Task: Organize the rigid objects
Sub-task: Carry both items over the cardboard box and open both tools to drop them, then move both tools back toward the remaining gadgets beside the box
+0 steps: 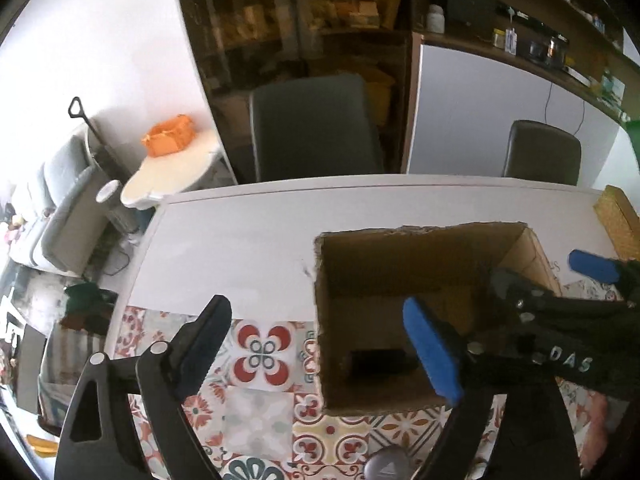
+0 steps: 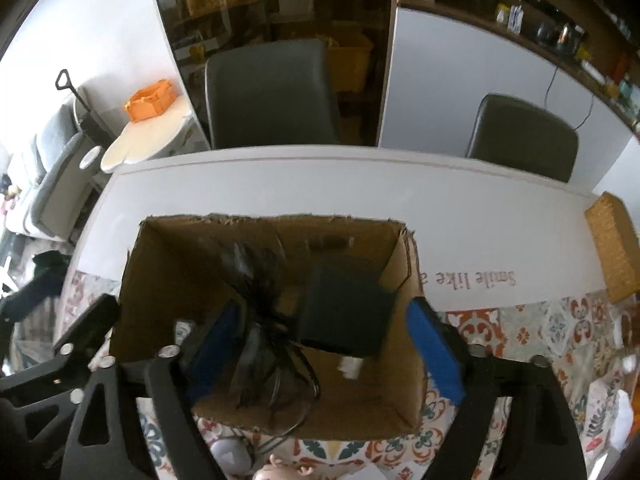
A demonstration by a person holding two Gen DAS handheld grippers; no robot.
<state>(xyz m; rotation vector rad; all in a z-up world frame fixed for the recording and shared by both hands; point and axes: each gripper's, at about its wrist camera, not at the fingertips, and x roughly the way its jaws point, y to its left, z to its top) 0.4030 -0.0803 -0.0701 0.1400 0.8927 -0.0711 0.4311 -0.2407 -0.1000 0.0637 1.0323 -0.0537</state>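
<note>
An open cardboard box (image 2: 168, 280) stands on the table; it also shows in the left wrist view (image 1: 400, 264). Inside it lie a black box (image 2: 344, 312) and a small white item (image 2: 350, 368). A black feathered hairband (image 2: 264, 320) hangs blurred over the box's near side, between my right gripper's fingers. My right gripper (image 2: 324, 348) is open above the box, not touching the feathers as far as I can tell. My left gripper (image 1: 320, 352) is open and empty, left of the box over the patterned cloth. The right gripper (image 1: 500, 300) reaches in from the right in the left wrist view.
A patterned tile cloth (image 1: 264, 412) covers the near table. A woven basket (image 2: 612, 248) sits at the right edge. A grey round object (image 2: 232, 454) and a doll's head (image 2: 280, 472) lie near the box's front. Two chairs (image 2: 272, 96) stand behind the table.
</note>
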